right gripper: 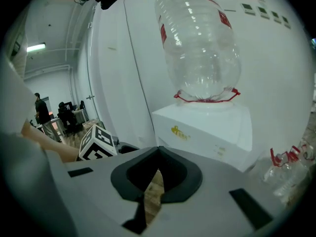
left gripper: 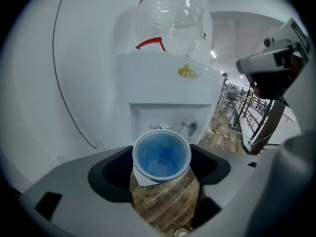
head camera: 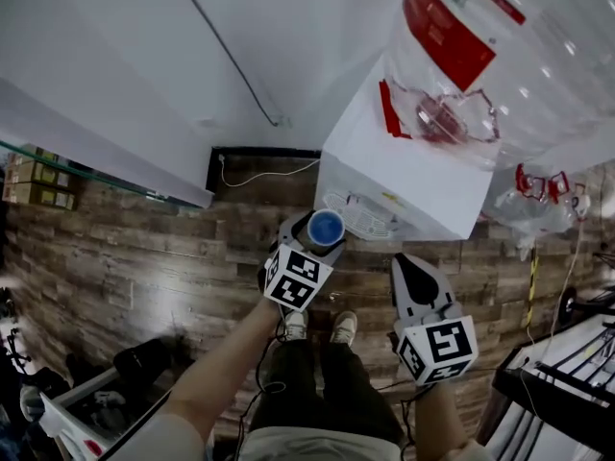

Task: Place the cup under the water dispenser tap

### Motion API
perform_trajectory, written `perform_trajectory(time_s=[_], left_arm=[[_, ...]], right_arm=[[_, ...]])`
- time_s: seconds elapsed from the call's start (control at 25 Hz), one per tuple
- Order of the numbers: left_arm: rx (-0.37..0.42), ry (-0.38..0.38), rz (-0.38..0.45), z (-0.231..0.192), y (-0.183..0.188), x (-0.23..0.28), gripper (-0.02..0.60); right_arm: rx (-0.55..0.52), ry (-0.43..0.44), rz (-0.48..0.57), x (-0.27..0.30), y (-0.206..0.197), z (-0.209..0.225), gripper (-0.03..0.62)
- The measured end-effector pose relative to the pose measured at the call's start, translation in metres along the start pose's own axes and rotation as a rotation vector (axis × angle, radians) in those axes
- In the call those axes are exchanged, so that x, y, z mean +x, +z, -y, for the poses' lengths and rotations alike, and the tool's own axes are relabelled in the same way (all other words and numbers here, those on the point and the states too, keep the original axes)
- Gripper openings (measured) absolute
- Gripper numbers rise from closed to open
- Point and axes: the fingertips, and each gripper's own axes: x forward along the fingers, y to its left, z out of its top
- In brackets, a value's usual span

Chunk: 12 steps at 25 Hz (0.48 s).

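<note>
A blue plastic cup (left gripper: pixel 162 154) stands upright between the jaws of my left gripper (left gripper: pixel 162 163), which is shut on it; in the head view the cup (head camera: pixel 326 227) shows from above at my left gripper (head camera: pixel 312 236). Ahead stands the white water dispenser (left gripper: pixel 165 83) with its clear bottle (left gripper: pixel 172 16) on top. Its taps (left gripper: pixel 189 126) sit in a recess just beyond the cup's rim. My right gripper (right gripper: pixel 157 149) is shut with nothing in it, and hangs to the right of the dispenser's front (head camera: pixel 411 265).
The dispenser (head camera: pixel 404 166) stands against a white wall with a cable (head camera: pixel 259 173) running along the floor. Bagged empty bottles (head camera: pixel 538 205) lie to its right, and dark desks (head camera: pixel 567 373) stand at the lower right. My shoes (head camera: pixel 320 327) rest on wood-pattern flooring.
</note>
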Motion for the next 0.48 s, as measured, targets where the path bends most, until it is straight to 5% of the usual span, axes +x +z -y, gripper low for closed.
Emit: perform_trajectory(time_s=[0.48], left_arm=[[0.051, -0.013, -0.07, -0.011, -0.054, 0.107, 0.359]], right_arm=[[-0.022, 0.023, -0.037, 0.059, -0.069, 0.015, 0.008]])
